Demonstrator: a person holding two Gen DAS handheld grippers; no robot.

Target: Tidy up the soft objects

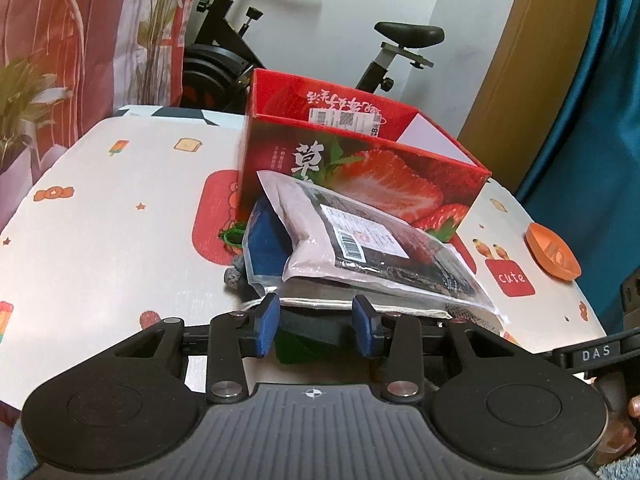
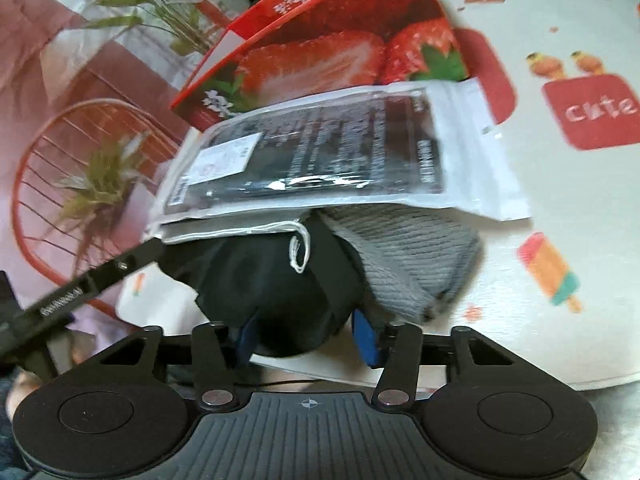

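Left wrist view: the left gripper [image 1: 316, 322] stands partly closed around dark fabric [image 1: 310, 330] under the packets [image 1: 360, 240] before the strawberry box [image 1: 360, 160]. The right gripper [image 2: 306, 334] seemingly pinches a black cloth [image 2: 276, 280] beside a grey knit [image 2: 416, 256].

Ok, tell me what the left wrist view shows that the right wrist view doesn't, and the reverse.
Left wrist only: the orange dish at the table's edge, the exercise bike behind, the left gripper at the pile's near edge.

Right wrist only: the grey knitted piece, a white drawstring loop, the right gripper closed on black cloth.

Both: the strawberry box, the plastic packet on top, the printed tablecloth.
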